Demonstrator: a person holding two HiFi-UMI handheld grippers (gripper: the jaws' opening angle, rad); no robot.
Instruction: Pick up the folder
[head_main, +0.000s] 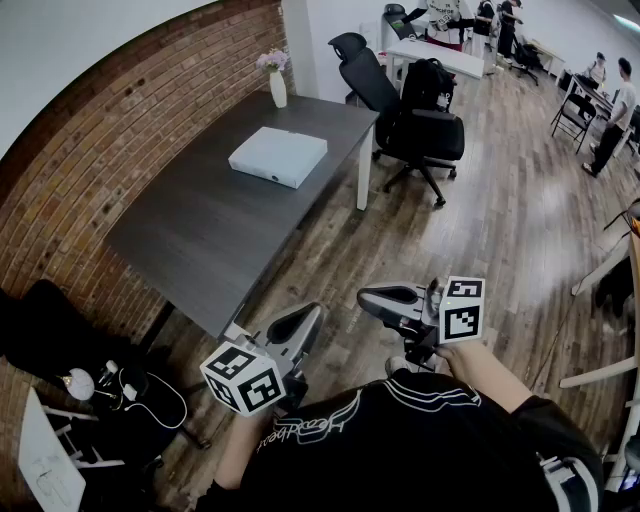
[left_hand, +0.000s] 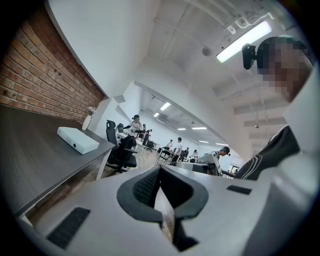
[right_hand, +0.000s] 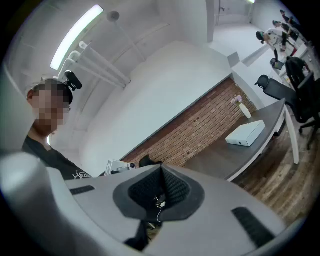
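Observation:
The folder is a flat white box file lying on the far half of a dark grey table. It also shows small in the left gripper view, folder, and in the right gripper view, folder. Both grippers hang close to my body, well short of the table's near corner. My left gripper points up and right with its jaws shut and empty, left gripper. My right gripper points left, level, and its jaws are also shut with nothing in them, right gripper. Their tips stand a short way apart.
A white vase of flowers stands at the table's far edge by the brick wall. A black office chair sits right of the table. Bags and a white cable lie on the floor at lower left. People stand far back.

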